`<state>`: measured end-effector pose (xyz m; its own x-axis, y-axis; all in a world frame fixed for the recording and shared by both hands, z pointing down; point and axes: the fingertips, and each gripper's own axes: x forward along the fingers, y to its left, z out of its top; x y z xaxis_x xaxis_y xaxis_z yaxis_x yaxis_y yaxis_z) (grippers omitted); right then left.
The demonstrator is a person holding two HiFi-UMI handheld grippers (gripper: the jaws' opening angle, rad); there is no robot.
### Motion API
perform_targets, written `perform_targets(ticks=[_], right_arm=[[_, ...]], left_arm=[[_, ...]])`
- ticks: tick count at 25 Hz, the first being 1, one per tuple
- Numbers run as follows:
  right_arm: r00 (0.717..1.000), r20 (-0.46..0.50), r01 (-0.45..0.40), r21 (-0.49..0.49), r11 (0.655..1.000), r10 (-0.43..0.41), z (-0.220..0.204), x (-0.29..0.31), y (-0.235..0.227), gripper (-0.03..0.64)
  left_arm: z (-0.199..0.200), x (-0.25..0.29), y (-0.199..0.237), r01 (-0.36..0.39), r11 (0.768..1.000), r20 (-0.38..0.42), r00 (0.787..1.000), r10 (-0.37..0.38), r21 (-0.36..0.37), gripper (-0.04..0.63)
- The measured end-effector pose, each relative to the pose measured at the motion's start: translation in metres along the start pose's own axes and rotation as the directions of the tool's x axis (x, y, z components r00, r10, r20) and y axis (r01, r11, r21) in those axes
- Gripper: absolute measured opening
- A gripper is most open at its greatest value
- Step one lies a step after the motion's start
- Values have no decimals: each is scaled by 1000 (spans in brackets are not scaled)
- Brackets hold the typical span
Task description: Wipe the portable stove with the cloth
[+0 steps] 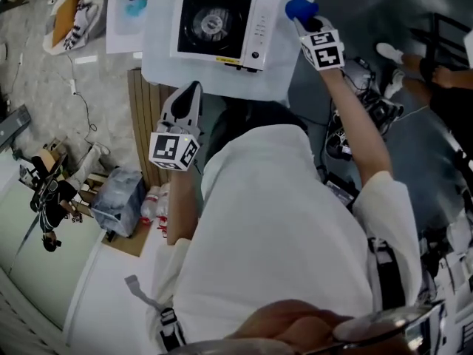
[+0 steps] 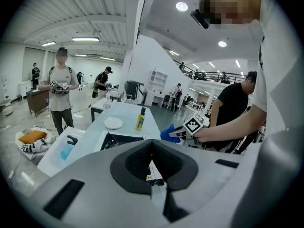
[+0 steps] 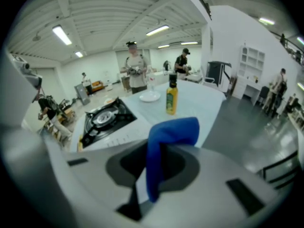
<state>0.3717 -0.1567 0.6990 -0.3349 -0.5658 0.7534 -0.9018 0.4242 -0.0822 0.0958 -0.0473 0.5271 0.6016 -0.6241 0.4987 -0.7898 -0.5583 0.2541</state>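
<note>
Right gripper point(image 1: 305, 22) pinches cloth point(image 3: 164, 146), wiping not yet begun; next, probably lower it onto stove point(image 1: 222, 26) at nine o'clock; left gripper point(image 1: 192, 93) pressed together, empty.

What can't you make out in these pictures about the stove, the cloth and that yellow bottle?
- Portable stove: in the head view the control panel's markings are too small to read, and any dirt is too small to see. In the left gripper view the left tongs cover its near part.
- Cloth: in the right gripper view it drapes over the tips of the right tongs, hiding them.
- Yellow bottle: in the right gripper view the label is blurred.
</note>
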Motion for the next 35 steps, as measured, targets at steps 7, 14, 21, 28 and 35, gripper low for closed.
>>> perform_targets(ticks=[7,14,21,28,35], right_arm=[[996,-74,43,-13,999,-44,-19,56,-22,75],[993,-120,-33,-86,996,22,-36,90,-7,74],[983,-150,-126,-102,987,110,-50,87,20,75],[972,-166,-184,-117,976,164,-65,72,50,75],[961,-200,-217,-126,968,190,-91,58,78,75]], left_arm=[[-3,7,-6,-4,1000,-39,999,4,8,32],[-11,9,-5,-22,1000,-73,997,21,-9,32],[-18,4,-7,-18,1000,-82,996,18,-4,32],[-23,-1,-9,-16,1000,-87,996,16,0,31],[-29,-6,-17,-4,1000,-86,996,5,9,32]])
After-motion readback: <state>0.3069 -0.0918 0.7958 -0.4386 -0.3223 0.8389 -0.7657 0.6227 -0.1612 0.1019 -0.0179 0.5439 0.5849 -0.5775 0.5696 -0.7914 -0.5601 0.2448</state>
